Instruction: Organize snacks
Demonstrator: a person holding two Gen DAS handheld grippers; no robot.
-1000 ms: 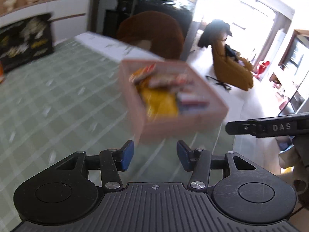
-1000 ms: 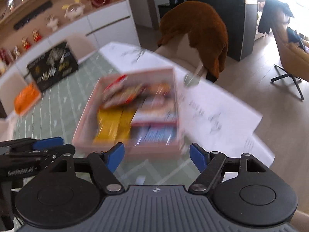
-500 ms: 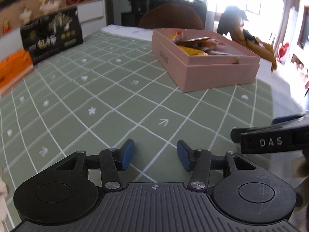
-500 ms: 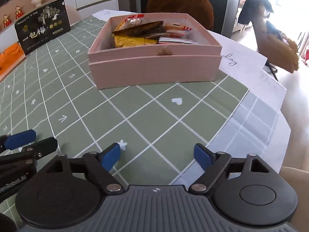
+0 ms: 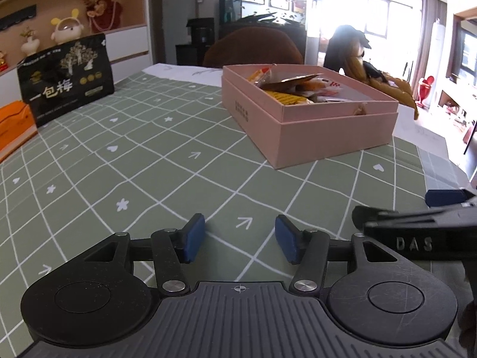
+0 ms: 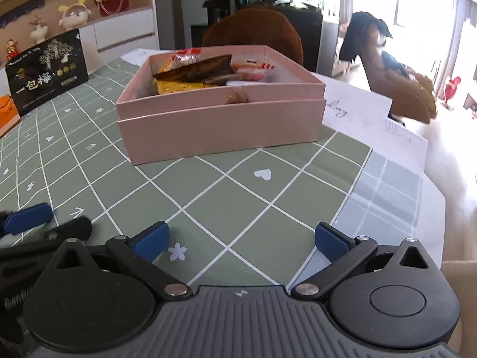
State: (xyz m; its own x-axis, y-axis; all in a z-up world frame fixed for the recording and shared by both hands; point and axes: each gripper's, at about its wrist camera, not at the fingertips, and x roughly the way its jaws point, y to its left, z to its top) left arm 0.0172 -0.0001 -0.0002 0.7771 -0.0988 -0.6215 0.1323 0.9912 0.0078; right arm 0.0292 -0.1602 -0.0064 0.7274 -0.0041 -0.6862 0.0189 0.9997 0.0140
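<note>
A pink box [image 6: 220,125] sits on a green checked tablecloth [image 6: 238,203], toward the far right part of the table. It is open on top and holds the snacks [image 6: 193,74]: a yellow packet, a dark brown wrapper lying across the pile, and red-and-white packets at the far side. In the left wrist view the box [image 5: 310,125] stands ahead and to the right.

The left gripper [image 5: 240,238] hangs low over the cloth near the table's near edge, its jaws partly spread with nothing between them. The right gripper [image 6: 240,241] is just to its right, also low over the cloth; its jaws are opening wide and nothing is between them. Both grippers are well short of the box.

At the far left a black bag [image 5: 65,86] with gold print stands upright, with an orange pack [image 5: 13,122] beside it. White papers [image 6: 354,107] lie right of the box.
</note>
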